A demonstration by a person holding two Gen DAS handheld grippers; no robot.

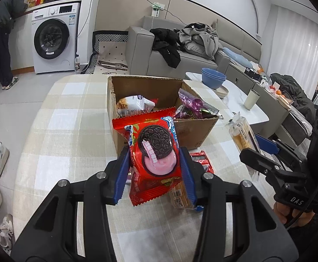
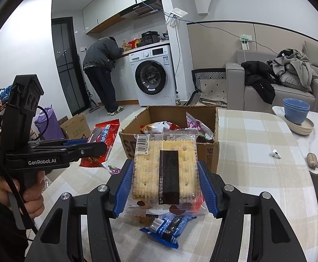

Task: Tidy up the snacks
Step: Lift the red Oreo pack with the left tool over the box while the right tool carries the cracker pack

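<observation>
I am working over a checked surface [image 1: 71, 118] in a living room with a sofa and washing machine beyond, carrying two snacks toward the cardboard box [image 1: 137, 83] just ahead. My left hand-held gripper [image 1: 155, 170] is clenching a red Oreo packet [image 1: 153, 150], my right hand-held gripper [image 2: 165, 181] is grasping a clear cracker pack [image 2: 165, 168]. Next, I judge, each needs lifting over the box rim before releasing.
</observation>
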